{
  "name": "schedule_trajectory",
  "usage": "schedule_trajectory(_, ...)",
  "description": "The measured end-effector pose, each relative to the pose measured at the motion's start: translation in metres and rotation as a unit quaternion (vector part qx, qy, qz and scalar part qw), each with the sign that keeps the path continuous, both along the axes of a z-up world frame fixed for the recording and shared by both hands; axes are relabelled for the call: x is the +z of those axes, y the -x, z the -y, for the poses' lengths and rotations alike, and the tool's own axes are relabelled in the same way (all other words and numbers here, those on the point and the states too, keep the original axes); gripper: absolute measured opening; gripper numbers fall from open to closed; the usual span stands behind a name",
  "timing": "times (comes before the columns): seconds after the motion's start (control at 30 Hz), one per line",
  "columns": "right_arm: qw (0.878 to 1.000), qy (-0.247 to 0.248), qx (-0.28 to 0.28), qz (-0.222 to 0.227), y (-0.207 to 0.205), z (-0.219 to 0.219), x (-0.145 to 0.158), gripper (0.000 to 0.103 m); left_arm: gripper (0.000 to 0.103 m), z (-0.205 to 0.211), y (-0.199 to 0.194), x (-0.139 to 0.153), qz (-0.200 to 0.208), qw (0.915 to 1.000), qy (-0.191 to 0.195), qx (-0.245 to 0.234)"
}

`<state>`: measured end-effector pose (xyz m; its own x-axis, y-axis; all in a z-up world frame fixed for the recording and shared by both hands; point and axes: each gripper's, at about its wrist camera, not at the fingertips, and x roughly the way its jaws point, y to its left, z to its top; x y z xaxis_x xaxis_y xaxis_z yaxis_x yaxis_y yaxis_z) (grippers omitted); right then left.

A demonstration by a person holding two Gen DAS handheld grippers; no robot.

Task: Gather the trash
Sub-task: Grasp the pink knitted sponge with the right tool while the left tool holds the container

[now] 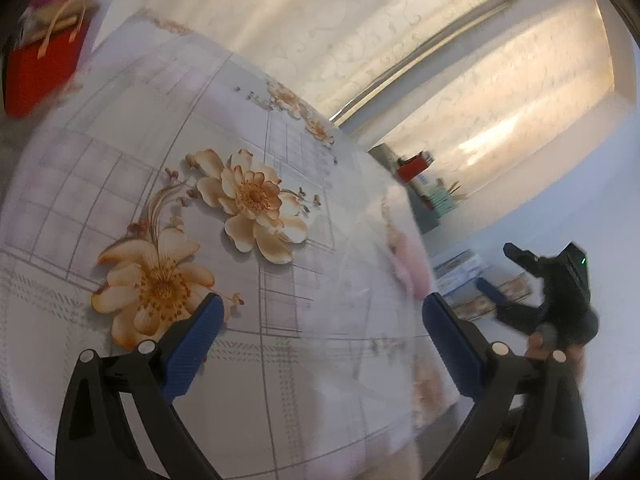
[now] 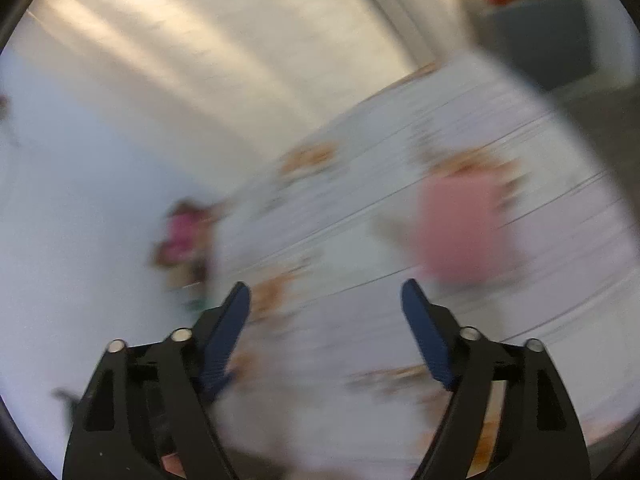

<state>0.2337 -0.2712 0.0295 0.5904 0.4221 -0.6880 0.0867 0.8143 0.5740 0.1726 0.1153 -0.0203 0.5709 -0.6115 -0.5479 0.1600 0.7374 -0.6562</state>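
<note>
Though smeared by motion, reads as a clear plastic bag (image 1: 372, 320): thin, see-through film, crinkled, with a soft pink lump (image 1: 414, 280) showing through near its right edge. Seen from the left wrist standing over the right part of the tabletop (image 1: 120, 208), between the spread pads of the left hand-held gripper (image 1: 320, 300); close to the right pad, though contact cannot be told through the blur. From the right wrist, only the pink lump (image 2: 464, 228) legible, a blurred patch on the tabletop (image 2: 560, 264), far and right of the right hand-held gripper (image 2: 325, 286). Right pads also wide apart, nothing between them.

Underneath, a pale checked cloth printed with large orange-and-cream flowers (image 1: 256, 200). At the far left, off the tabletop's edge, a red bag (image 1: 40, 68) with tan handles and something magenta on top. Right of the tabletop, the right hand-held gripper (image 1: 508, 276), black, gripped by a hand (image 1: 560, 352). Beyond it, flat boxes (image 1: 460, 272) low down, and further off a grey cabinet (image 1: 424, 212) carrying a red item and small clutter. Behind everything, a pale patterned curtain (image 1: 320, 20). Film of the bag veiling the cloth and the tabletop's right edge.
</note>
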Motion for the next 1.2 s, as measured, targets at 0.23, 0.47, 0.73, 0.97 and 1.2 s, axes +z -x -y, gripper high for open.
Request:
schedule_trajectory(0.23, 0.993, 0.070, -0.032, -0.091, -0.048, 0.023, -0.041, 0.082, 0.097, 0.015, -0.003, -0.002, 0.004, 0.9980, -0.063, 0.004)
schedule_trajectory(0.47, 0.979, 0.141, -0.017, -0.143, -0.108, 0.001, -0.082, 0.082, 0.097, 0.016, 0.000, -0.003, 0.002, 0.9961, -0.087, 0.014)
schedule_trajectory(0.73, 0.973, 0.199, 0.008, -0.120, -0.100, -0.010, -0.088, 0.078, 0.097, 0.028, 0.003, 0.006, 0.038, 0.9893, -0.141, 0.003)
schedule_trajectory(0.97, 0.972, 0.205, 0.041, -0.102, -0.059, -0.009, -0.084, 0.076, 0.079, 0.058, -0.011, 0.009, 0.065, 0.9706, -0.232, -0.009)
schedule_trajectory(1.2, 0.974, 0.193, 0.076, -0.094, -0.005, -0.012, -0.088, 0.076, 0.040, 0.085, -0.024, 0.005, 0.065, 0.9492, -0.303, -0.054)
